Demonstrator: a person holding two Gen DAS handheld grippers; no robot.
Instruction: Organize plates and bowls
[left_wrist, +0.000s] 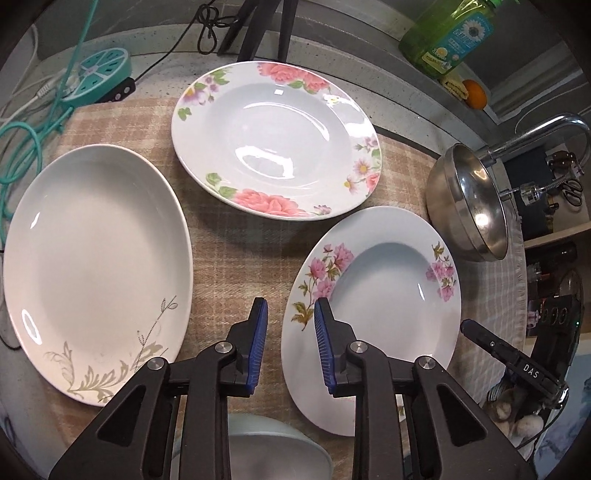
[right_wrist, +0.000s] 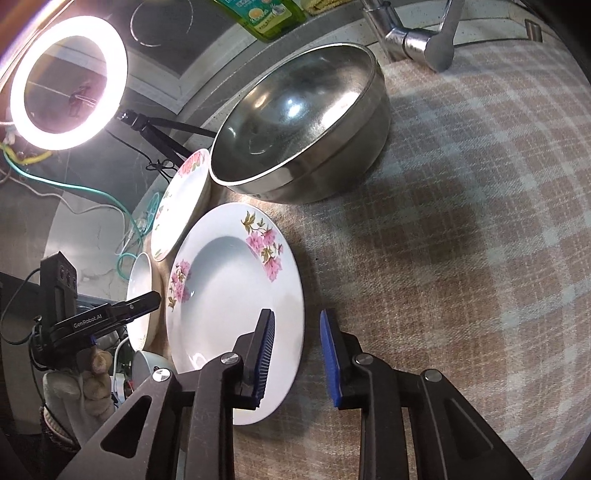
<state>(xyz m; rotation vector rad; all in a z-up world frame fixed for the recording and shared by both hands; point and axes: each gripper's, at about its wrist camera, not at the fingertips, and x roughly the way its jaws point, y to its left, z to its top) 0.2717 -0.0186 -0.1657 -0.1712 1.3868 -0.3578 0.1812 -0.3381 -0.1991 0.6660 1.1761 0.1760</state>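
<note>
A small white plate with pink flowers (left_wrist: 388, 288) (right_wrist: 225, 295) lies on the checked cloth (left_wrist: 229, 254). My left gripper (left_wrist: 290, 325) straddles its left rim, one blue pad over the cloth and the other over the plate, with a clear gap at the rim. My right gripper (right_wrist: 297, 325) straddles the opposite rim the same way, its pads not pressing. A peony plate (left_wrist: 273, 140) lies behind it. A large white oval plate with a leaf pattern (left_wrist: 96, 266) is at the left. A steel bowl (left_wrist: 469, 199) (right_wrist: 303, 125) stands at the right.
A pale bowl (left_wrist: 273, 446) sits under my left gripper near the front edge. A teal power strip (left_wrist: 99, 74) with cables, a tripod and a ring light (right_wrist: 66, 81) stand behind. A green detergent bottle (left_wrist: 447, 33) and a faucet (right_wrist: 417, 40) are near the steel bowl.
</note>
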